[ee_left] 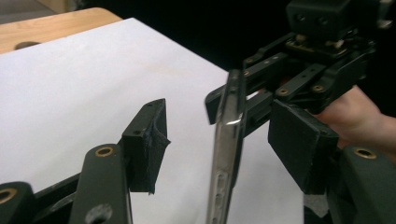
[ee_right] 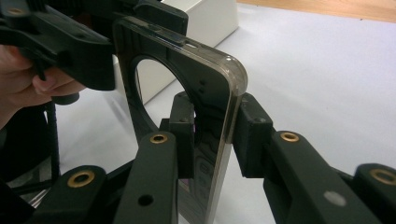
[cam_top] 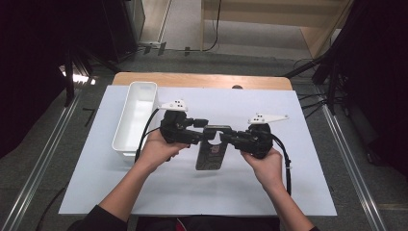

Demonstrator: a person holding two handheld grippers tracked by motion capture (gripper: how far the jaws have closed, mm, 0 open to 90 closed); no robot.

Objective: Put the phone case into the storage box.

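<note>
1 dark phone case [cam_top: 210, 149] hangs between 2 grippers. The right gripper [ee_right: 212, 135] pinches its edge with both jaws. The left gripper [ee_left: 224, 140] has its jaws spread on either side of the case, not touching. 1 white bin [cam_top: 136, 115] sits just beyond the left gripper on the white sheet [cam_top: 308, 159].

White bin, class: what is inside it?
The white bin looks empty where its interior shows, with bare white walls and floor. Its near end is partly hidden behind the left claw's cable.
</note>
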